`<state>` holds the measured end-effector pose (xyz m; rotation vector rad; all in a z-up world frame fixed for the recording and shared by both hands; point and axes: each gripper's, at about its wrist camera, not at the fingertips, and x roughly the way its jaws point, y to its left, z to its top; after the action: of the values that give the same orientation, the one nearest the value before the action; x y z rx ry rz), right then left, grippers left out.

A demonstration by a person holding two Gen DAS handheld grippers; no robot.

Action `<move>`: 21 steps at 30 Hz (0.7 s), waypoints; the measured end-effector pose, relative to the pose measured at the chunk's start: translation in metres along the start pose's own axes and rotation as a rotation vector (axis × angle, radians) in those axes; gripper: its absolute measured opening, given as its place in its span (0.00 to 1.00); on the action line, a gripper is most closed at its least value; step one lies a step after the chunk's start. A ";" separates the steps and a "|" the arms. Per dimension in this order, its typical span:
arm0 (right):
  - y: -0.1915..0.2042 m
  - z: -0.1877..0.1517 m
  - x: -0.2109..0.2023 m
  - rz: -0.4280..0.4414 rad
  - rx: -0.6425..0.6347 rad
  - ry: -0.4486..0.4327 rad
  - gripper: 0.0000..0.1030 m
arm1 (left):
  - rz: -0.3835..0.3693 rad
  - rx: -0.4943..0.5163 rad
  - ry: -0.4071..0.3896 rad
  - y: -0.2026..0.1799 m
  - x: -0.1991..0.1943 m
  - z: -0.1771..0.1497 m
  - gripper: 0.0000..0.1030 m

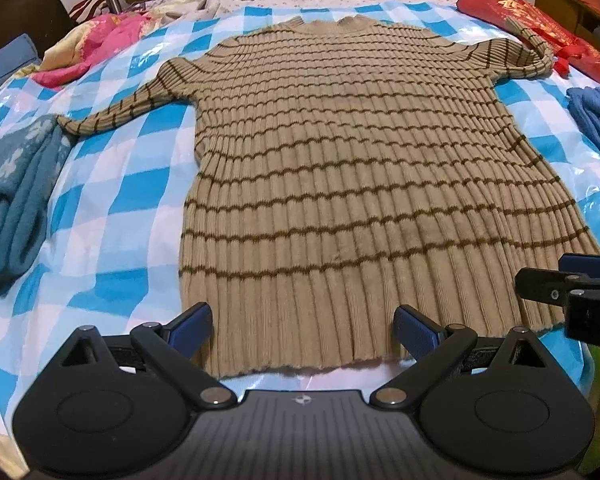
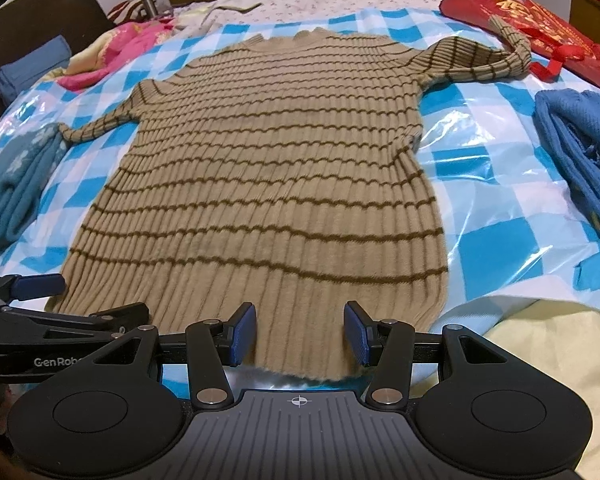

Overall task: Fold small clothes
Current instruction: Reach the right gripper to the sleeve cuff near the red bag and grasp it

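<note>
Sweater of tan ribbed knit with thin dark brown stripes (image 1: 340, 168) lies flat and spread out on a blue-and-white checked plastic sheet (image 1: 112, 208) that covers the bed. Its long axis runs straight away from both tongs: the hem is the near edge, the collar is the far edge, and the two sleeves point out to the left and to the right.

In the left wrist view, the left gripper (image 1: 303, 330) hangs just over the hem, toward the left half of it, with its blue pads wide apart and nothing between them. In the right wrist view, the right gripper (image 2: 300, 334) is also at the hem, toward the right half, and its pads are open too, though a little narrower, and empty. The two tools stand side by side, each about equally near to the hem; neither is near the sleeves or the collar. I cannot tell if the pads touch the knit or only hover over it.

My judgement is that no fold is made yet, since the whole garment is still flat. The hem is the edge that both tongs can take at once, so a fold away from the person, hem toward collar, seems the nearest move; for the sleeves each arm must first go far forward and outward.
</note>
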<state>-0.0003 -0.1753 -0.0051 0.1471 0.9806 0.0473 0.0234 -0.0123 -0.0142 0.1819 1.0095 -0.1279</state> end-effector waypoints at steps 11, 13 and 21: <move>-0.049 0.008 -0.016 -0.065 0.089 -0.024 0.47 | 0.013 -0.062 0.000 0.027 0.000 0.002 1.00; -0.054 0.010 -0.012 -0.069 0.105 -0.013 0.47 | 0.000 -0.075 -0.009 0.027 0.000 0.005 1.00; -0.077 0.056 -0.007 -0.111 0.134 -0.104 0.47 | -0.085 -0.003 -0.038 -0.007 0.011 0.038 1.00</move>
<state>0.0397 -0.2579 0.0202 0.2156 0.8864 -0.1270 0.0595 -0.0278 -0.0048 0.1334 0.9795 -0.2064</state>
